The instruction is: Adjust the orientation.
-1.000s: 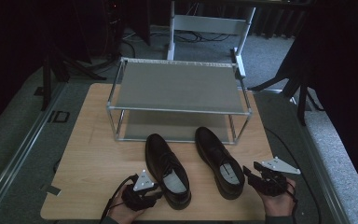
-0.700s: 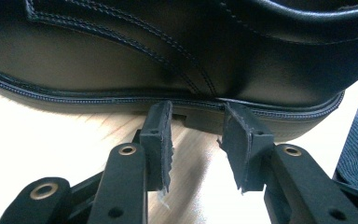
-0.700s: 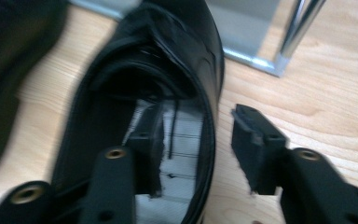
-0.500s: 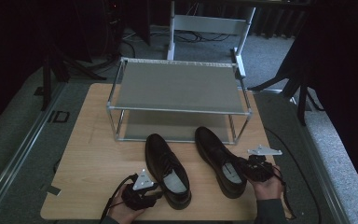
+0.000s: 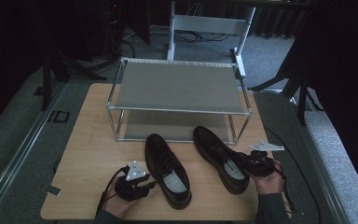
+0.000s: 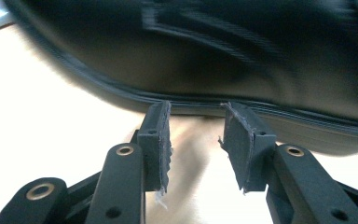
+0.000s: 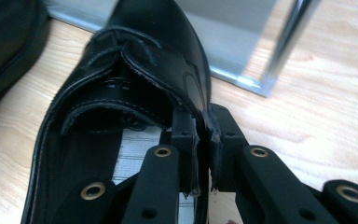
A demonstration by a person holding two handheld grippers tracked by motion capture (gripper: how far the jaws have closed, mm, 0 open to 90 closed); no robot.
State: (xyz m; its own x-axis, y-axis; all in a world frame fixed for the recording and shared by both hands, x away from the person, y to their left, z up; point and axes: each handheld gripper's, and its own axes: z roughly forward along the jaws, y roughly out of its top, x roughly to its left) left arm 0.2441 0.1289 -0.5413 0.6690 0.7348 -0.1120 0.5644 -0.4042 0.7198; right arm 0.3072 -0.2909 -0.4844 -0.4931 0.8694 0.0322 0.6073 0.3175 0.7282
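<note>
Jaws of the left gripper (image 5: pixel 144 185) stood apart with nothing between them, tips just at the sole edge of the left shoe (image 5: pixel 167 169), near-centre on the desk (image 5: pixel 88 154). Right gripper (image 5: pixel 251 164) had just clamped its jaws on the side wall of the right shoe (image 5: pixel 220 157). Both shoes lay in front of the metal rack (image 5: pixel 179 93).

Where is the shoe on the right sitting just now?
In the high view, the right shoe lies on the wooden table, right of the other shoe, its toe towards the metal rack.
</note>
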